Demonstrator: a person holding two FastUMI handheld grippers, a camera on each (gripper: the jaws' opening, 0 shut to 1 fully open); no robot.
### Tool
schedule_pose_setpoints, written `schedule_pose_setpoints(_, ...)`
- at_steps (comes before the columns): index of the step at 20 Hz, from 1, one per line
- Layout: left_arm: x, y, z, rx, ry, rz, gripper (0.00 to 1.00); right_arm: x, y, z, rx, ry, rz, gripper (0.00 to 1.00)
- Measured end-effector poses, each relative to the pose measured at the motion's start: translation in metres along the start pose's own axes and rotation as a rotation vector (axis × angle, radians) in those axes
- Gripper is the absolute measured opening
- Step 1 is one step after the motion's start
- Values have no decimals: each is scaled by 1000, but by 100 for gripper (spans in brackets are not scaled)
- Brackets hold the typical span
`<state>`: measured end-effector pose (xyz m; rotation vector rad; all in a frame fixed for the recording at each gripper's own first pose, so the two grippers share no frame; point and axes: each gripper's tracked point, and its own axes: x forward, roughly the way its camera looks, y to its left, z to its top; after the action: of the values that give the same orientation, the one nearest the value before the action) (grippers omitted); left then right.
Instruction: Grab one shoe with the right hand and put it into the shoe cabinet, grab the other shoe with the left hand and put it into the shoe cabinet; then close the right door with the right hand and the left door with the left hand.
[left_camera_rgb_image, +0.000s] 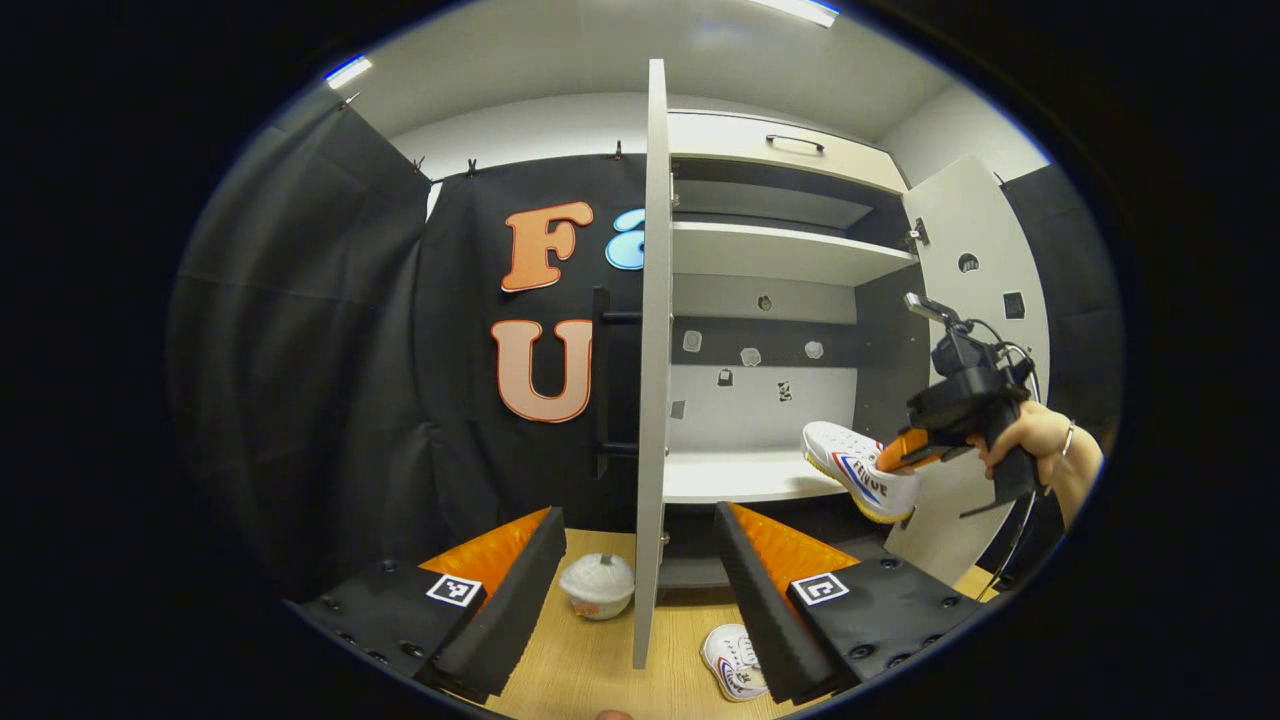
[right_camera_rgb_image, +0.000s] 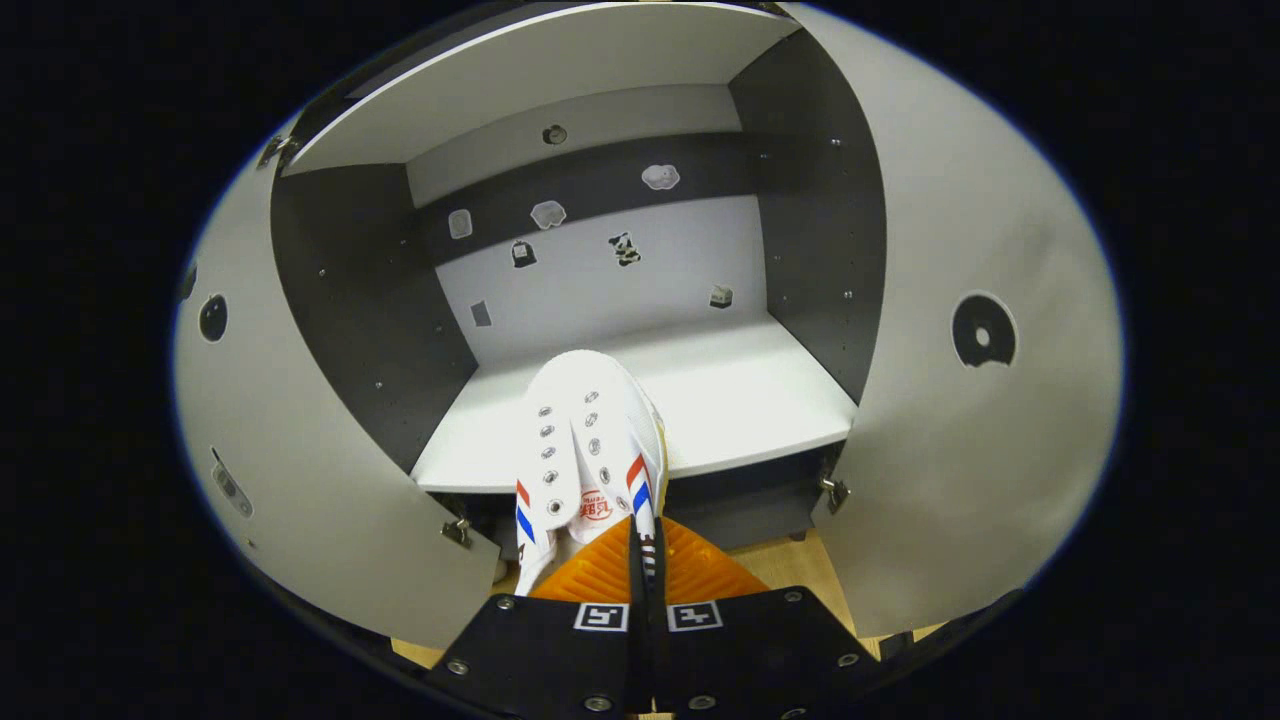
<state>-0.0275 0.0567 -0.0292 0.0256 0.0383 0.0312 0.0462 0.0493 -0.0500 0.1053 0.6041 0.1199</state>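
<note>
In the left gripper view the left gripper (left_camera_rgb_image: 640, 580) stood at the bottom of the frame with its fingers spread wide and nothing between them; just past them, on the wooden desk (left_camera_rgb_image: 590, 655), lay the second shoe (left_camera_rgb_image: 733, 658) at lower centre-right, partly behind the right-hand finger, and a small white lidded bowl (left_camera_rgb_image: 597, 585) at lower centre; the left door (left_camera_rgb_image: 652, 360) rose edge-on through the middle of the frame, swung open; farther off, at the right, a hand (left_camera_rgb_image: 1040, 450) held the right gripper (left_camera_rgb_image: 905, 452), its fingers closed on the heel of a white shoe (left_camera_rgb_image: 860, 470) raised before the cabinet's lower shelf (left_camera_rgb_image: 730, 475), toe pointing inward.

In the right gripper view the same fingers (right_camera_rgb_image: 690, 570) appeared from behind at the bottom, pinched together on the shoe's collar (right_camera_rgb_image: 645, 530); the shoe (right_camera_rgb_image: 590, 440) ran away from the camera with its toe over the front edge of the shelf (right_camera_rgb_image: 740, 400); the right door (right_camera_rgb_image: 960, 400) filled the frame's right side, the left door (right_camera_rgb_image: 300, 480) the left side, both open; small stickers dotted the cabinet's back panel (right_camera_rgb_image: 620, 290) at upper centre.
</note>
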Motion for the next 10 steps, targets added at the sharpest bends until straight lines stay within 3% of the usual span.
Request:
schedule_pose_setpoints(5, 1, 3, 1, 2, -13, 18, 96, 6, -11, 37, 12, 11, -15, 0)
schedule_pose_setpoints(10, 3, 9, 6, 12, -36, 43, 96, 71, -19, 59, 53, 50, -46, 0)
